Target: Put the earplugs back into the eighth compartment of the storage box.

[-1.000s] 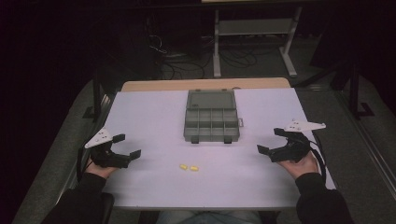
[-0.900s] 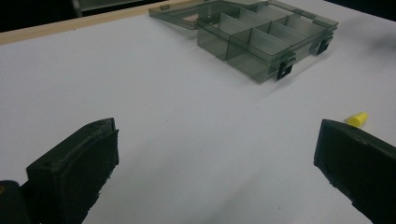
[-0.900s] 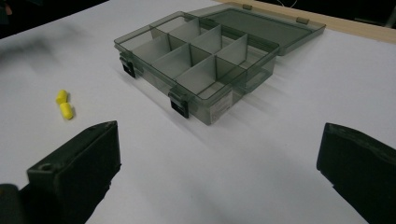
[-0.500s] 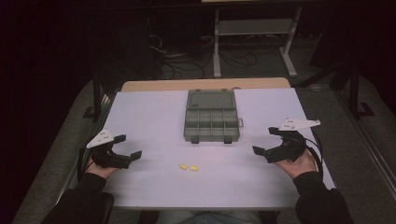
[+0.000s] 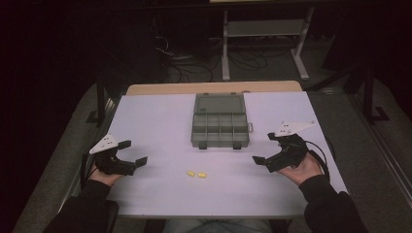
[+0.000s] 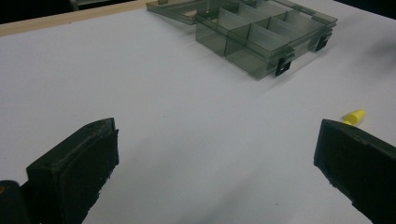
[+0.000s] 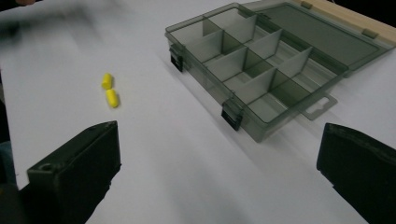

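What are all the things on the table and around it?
Compartment box: 1, see-through grey, lid open flat, at the far middle of the table, its compartments look empty.
Yellow plugs: 2, yellow, side by side on the table in front of the box.
Table: 1, white top with a wooden strip along the far edge.
Metal stand: 1, pale grey, on the dark floor beyond the table.
Cables: several, dark, on the floor beyond the table.
Left gripper: 1, black, jaws open, over the table's left edge.
Right gripper: 1, black, jaws open, over the table's right side.
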`<state>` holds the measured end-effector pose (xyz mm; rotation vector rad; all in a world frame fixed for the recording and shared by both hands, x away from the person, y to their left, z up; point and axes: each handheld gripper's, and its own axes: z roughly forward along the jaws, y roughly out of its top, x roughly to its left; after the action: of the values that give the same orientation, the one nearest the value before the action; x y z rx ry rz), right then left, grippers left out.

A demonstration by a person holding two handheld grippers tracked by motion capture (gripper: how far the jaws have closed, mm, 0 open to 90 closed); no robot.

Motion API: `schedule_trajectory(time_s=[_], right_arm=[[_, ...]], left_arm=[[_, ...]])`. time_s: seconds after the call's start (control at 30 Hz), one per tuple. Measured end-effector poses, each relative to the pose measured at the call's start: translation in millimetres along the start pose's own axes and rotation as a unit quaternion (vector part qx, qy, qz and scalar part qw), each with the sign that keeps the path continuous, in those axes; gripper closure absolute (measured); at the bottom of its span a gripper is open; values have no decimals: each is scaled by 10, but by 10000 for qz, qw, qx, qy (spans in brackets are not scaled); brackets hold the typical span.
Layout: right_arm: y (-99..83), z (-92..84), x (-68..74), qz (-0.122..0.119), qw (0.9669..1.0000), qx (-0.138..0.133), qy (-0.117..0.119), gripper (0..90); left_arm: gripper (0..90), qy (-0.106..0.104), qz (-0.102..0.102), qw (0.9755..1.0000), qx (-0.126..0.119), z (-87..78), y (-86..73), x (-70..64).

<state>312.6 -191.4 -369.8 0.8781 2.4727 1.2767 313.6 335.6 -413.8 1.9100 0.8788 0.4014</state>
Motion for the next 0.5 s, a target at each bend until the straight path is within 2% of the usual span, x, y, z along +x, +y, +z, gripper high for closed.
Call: schedule_trajectory(time_s=[0.5], right_arm=[[143,185,160,-285,9987,316,293,0]], left_arm=[[0,-8,7,10000,19,1,-1,3]])
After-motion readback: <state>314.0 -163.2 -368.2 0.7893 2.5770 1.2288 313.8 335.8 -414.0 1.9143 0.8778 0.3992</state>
